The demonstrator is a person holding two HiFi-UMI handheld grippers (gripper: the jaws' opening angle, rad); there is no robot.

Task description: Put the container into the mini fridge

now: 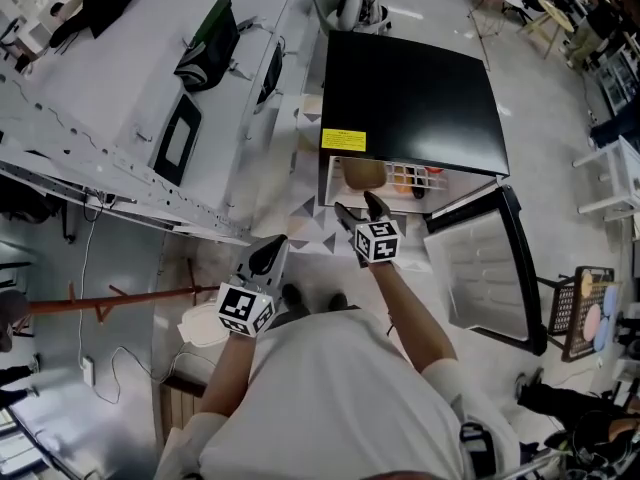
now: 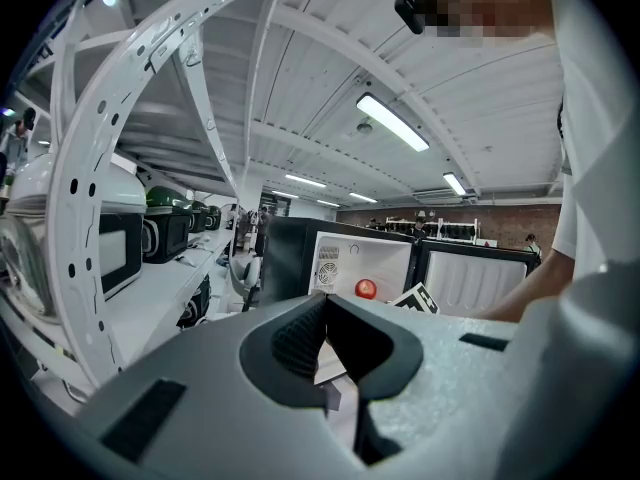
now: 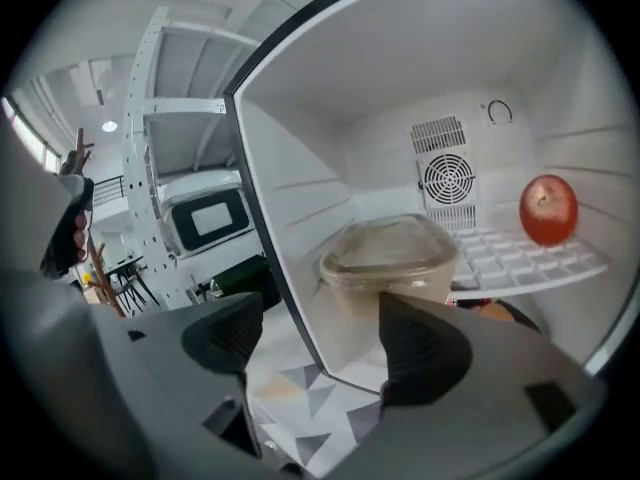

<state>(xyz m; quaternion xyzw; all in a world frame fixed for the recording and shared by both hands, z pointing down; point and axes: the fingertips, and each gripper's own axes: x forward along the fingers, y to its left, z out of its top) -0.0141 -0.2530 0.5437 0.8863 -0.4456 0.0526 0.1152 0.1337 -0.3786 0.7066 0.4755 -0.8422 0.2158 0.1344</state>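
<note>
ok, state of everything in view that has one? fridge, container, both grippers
mini fridge: door open.
container: lid on, inside the fridge, not gripped.
apple: whole, on the fridge shelf.
right gripper: fingers apart, empty, just in front of the container.
left gripper: fingers together, empty.

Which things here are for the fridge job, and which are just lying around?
For the job:
- the container, already inside the mini fridge
- the fridge's open door
- the right gripper, open in front of the container

Just lying about:
- the red fruit in the fridge
- the microwave
- the black bag
- the left gripper, shut and empty
</note>
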